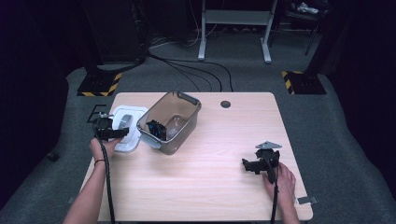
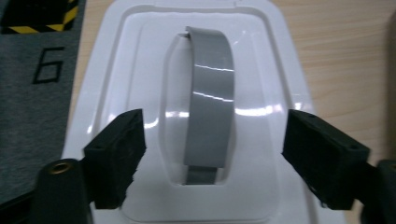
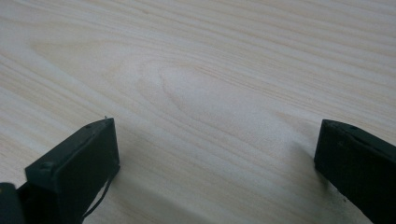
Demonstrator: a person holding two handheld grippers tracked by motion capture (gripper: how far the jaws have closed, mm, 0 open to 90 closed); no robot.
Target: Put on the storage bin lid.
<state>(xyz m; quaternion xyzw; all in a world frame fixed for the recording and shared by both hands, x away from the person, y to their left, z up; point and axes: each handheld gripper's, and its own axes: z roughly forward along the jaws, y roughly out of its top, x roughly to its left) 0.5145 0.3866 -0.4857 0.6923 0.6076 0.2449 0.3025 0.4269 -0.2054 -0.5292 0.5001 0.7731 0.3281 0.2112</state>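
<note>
- High view: the white lid lies flat at the table's far left, just left of the tilted clear container, which holds a small black item. The left gripper hovers over the lid's near edge; the right gripper rests well apart at the near right.
- Left gripper view: the jaws stand spread on either side of the lid's grey handle, which arches up from the lid's sunken middle; neither pad touches it. The step in hand looks like reaching for that handle. The next move calls for lowering a little and closing squarely on the strap.
- Right gripper view: its jaws are spread wide over bare wood, holding nothing.
</note>
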